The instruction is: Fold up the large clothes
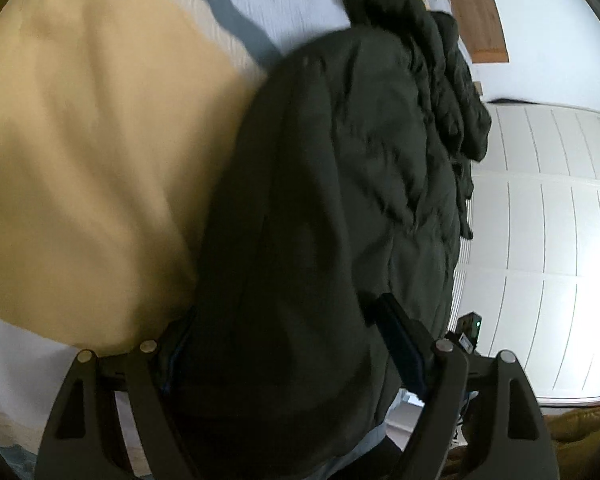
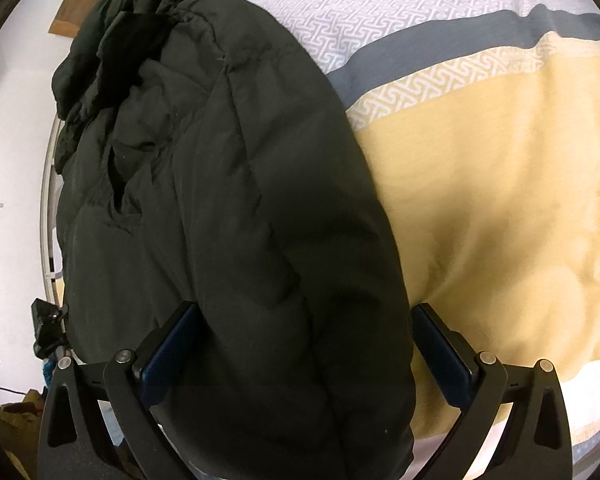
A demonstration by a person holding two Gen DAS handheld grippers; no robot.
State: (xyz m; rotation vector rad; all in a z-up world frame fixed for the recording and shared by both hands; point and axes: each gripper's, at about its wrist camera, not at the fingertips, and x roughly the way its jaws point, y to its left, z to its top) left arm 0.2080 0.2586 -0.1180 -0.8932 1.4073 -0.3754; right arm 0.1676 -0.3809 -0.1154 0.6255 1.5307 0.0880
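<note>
- Both tongs, left (image 1: 284, 344) and right (image 2: 304, 344), sit wide apart, straddling the dark puffy quilted jacket (image 1: 340, 168) without pinching it.
- Probably light, squashy, slippery; I'd grab a stitched seam near the bed's (image 2: 480, 200) edge.

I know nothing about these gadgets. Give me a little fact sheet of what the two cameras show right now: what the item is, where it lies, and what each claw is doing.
item: dark puffer jacket, quilted, bunched at its far end
surface: bed cover with yellow, grey and white patterned bands
left gripper: fingers spread wide, a thick fold of the jacket between them
right gripper: fingers spread wide around the jacket's near end
grip: neither looks clamped shut
background: white panelled doors, wooden headboard
</note>
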